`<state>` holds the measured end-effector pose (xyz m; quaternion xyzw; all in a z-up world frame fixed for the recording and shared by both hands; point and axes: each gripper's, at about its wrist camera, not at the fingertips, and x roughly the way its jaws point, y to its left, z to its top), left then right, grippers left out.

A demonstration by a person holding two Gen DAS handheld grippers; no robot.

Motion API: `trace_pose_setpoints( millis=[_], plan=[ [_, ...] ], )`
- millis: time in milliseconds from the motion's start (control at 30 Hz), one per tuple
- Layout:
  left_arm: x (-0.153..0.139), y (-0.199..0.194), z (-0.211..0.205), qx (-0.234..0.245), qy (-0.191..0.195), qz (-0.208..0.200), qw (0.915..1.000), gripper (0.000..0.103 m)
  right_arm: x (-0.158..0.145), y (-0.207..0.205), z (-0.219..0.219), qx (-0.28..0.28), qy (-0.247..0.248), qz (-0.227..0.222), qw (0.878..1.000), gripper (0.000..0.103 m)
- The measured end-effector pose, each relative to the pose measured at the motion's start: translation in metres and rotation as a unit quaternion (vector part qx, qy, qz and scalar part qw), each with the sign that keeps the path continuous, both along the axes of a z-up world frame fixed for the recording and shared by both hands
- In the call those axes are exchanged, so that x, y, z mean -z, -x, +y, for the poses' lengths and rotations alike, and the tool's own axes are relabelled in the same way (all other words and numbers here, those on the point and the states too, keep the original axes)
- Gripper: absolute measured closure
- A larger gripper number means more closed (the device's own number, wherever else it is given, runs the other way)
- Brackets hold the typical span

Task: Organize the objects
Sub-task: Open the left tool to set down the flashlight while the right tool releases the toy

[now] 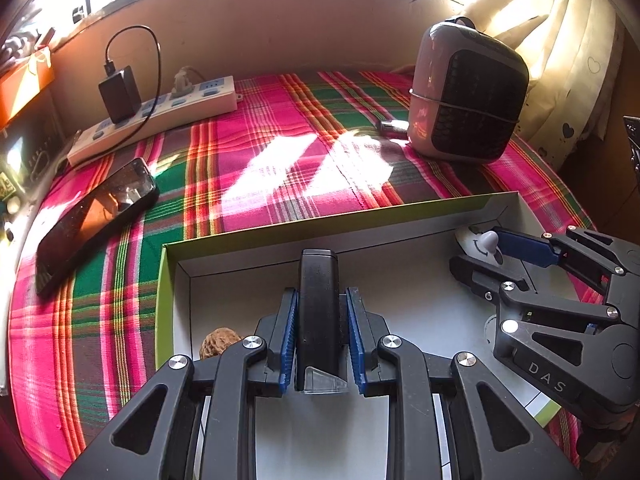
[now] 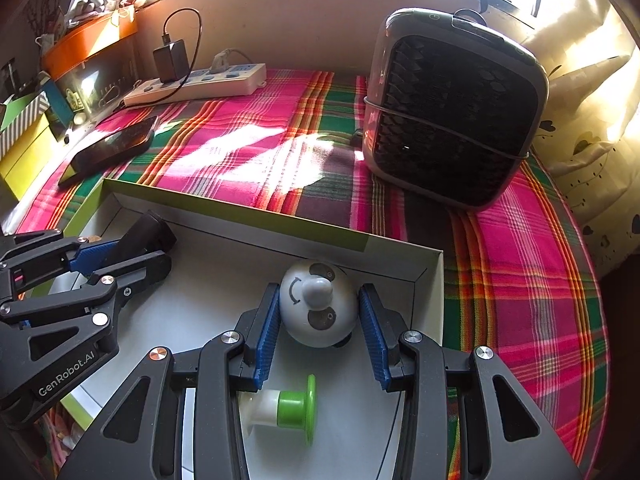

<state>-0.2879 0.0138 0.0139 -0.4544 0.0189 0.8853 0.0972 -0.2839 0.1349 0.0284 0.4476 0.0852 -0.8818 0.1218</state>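
- While the left wrist view looks into the white box (image 1: 404, 216), the left gripper (image 1: 322, 334) is clamped on a black bar-shaped object (image 1: 319, 312) held over the box floor; a walnut (image 1: 218, 343) lies in the box's near-left corner.
- Same view: right gripper (image 1: 486, 254) sits at the box's far-right corner around the round white toy (image 1: 474, 240).
- Right wrist view: right gripper (image 2: 320, 330) has its pads apart on either side of the white toy (image 2: 316, 308), contact unclear; a green-capped piece (image 2: 294, 404) lies just behind it, inside the box (image 2: 280, 222).
- Phone (image 2: 114, 146), power strip (image 2: 200, 82) and fan (image 2: 456, 108) rest on the plaid cloth (image 2: 520, 260).
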Motion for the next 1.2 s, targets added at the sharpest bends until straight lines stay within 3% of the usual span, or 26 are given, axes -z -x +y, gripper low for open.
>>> trace_pose_setpoints(
  millis=[600,900,1200],
  plan=[
    [0.000,0.002,-0.001,-0.007,-0.002,-0.003,1.0000,0.079,0.000,-0.001,0.001,0.005,-0.003,0.003,1.000,0.062],
    [0.000,0.001,-0.003,-0.012,-0.006,-0.012,0.9999,0.070,-0.002,-0.004,0.002,0.006,0.006,0.005,1.000,0.054],
    [-0.007,-0.009,-0.004,-0.012,-0.002,-0.007,0.9999,0.068,-0.007,-0.012,0.003,0.011,0.013,0.012,1.000,0.050]
  ],
)
